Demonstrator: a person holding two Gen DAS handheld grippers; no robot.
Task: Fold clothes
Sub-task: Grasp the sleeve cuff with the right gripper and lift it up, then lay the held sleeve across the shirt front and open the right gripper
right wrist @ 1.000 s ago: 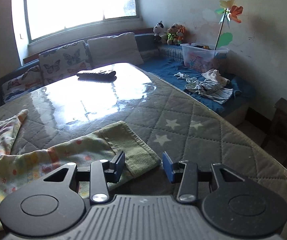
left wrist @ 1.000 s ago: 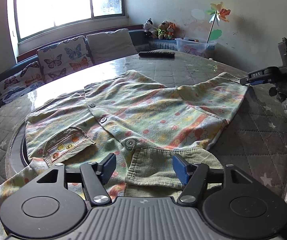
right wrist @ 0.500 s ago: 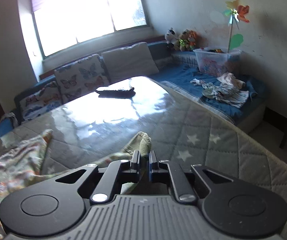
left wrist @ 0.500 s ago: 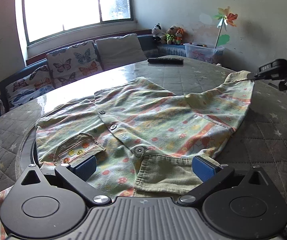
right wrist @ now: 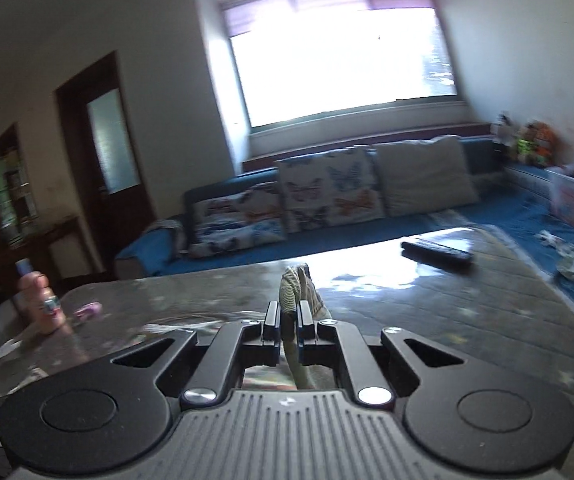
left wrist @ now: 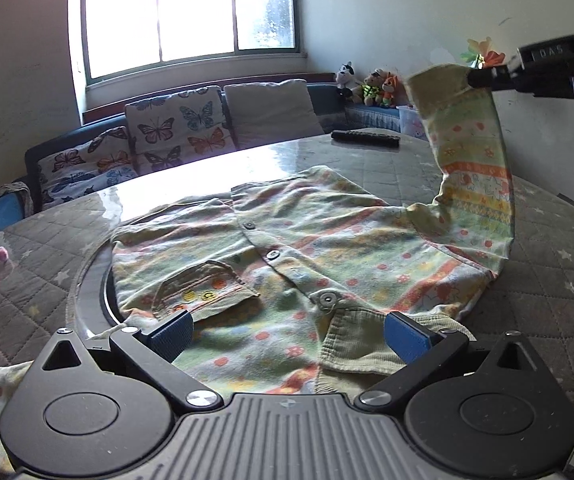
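Our right gripper is clamped on the corduroy cuff of the cardigan's sleeve, the ribbed fabric pinched between both pads and poking out just ahead of them. We hold it there, we judge, so the sleeve can be carried across the body as the first fold; in the left wrist view that sleeve hangs from the raised gripper in a curve, its shoulder end resting on the garment.

Our left gripper stands wide open with nothing between its blue pads; it hovers low over the near collar edge, probably ready to pin the cloth while the sleeve comes over.

Just ahead of it the printed child's cardigan lies flat, front up and buttoned, on the quilted worktop. A small pocket sits ahead of the left pad, the corduroy collar by the right pad. The other sleeve trails off to the left of the gripper.

Far beyond the garment a remote control lies near the worktop's far edge.
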